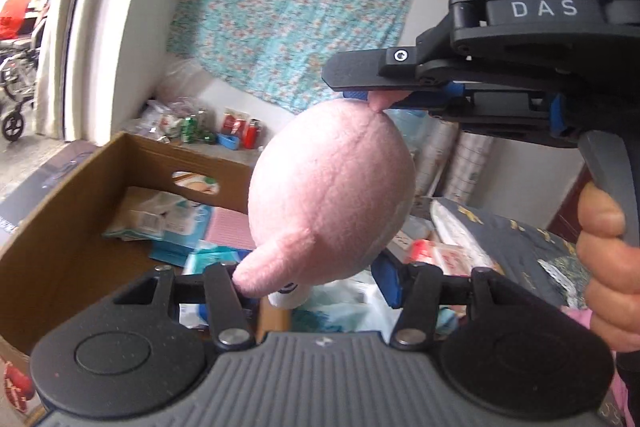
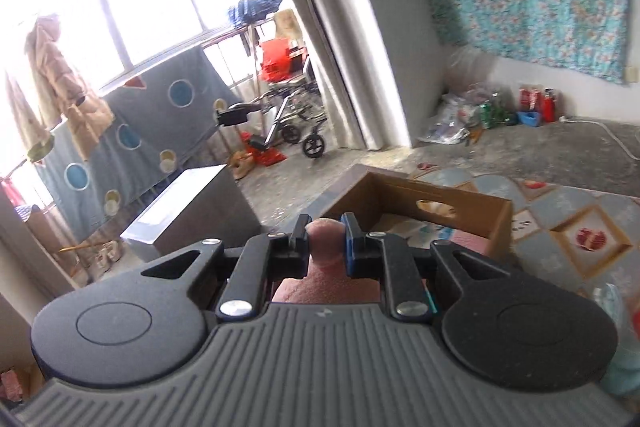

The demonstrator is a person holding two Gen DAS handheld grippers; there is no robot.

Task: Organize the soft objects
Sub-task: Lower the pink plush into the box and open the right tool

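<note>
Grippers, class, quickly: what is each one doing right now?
Left gripper: jaws closed on the pink plush toy.
Right gripper: jaws shut on a small nub of the same toy.

The left gripper (image 1: 316, 285), a dark grey and black two-finger tool with blue pads, fills the bottom of its own view, its jaws partly apart and closed on the lower limb of a pink plush toy (image 1: 332, 195). The right gripper (image 1: 370, 95) reaches in from the upper right of that frame, lying sideways, its jaws nearly together and pinching a small nub at the toy's top. A bare hand (image 1: 608, 251) at the right edge wraps its fingers round that gripper's grey handle.
</note>
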